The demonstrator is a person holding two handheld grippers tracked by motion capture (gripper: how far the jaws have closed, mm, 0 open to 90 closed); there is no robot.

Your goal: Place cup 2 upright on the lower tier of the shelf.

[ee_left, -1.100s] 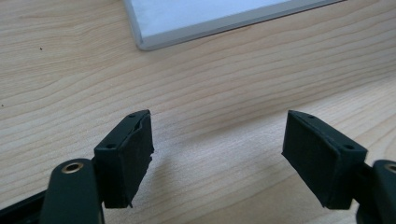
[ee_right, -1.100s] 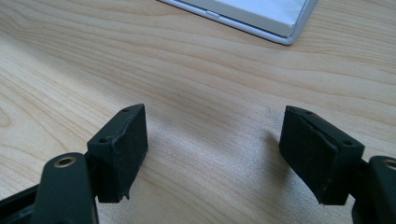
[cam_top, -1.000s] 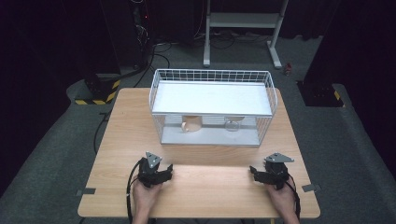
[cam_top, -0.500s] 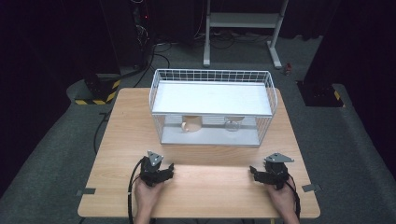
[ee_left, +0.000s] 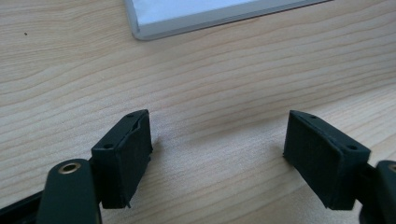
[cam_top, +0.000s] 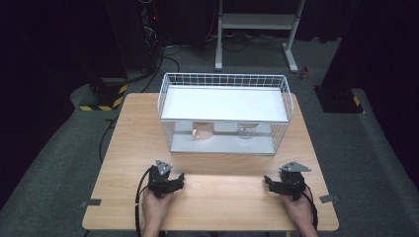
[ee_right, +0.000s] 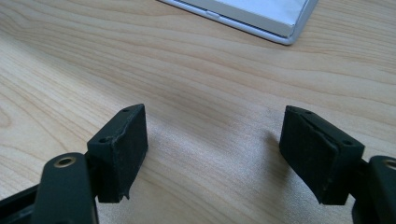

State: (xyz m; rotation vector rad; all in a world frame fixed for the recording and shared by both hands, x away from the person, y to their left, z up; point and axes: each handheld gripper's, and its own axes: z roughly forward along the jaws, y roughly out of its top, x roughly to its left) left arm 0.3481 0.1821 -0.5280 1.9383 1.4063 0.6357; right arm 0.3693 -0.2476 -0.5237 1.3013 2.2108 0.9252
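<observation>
Nothing is displaced since earlier; left hand-held gripper [cam_top: 174, 179] and right hand-held gripper [cam_top: 272, 183] are rested on the tabletop [cam_top: 222, 197], jaws apart and empty, the left's just widened slightly, ready before the wire basket [cam_top: 225, 114].

A broad strip of bare worktop [cam_top: 222, 195] is lying open along the near edge, running left to right between the left gripper [cam_top: 179, 180] and the right gripper [cam_top: 270, 181], with nothing standing between them. Farther in, a white wire basket [cam_top: 165, 106] is blocking the far middle. A flat white panel [cam_top: 225, 103] is covering its top, so the way in from above is closed. Narrow margins of worktop are staying free to the left and right of the basket. In the left gripper view, bare wood is showing between the spread fingers [ee_left: 123, 158].
</observation>
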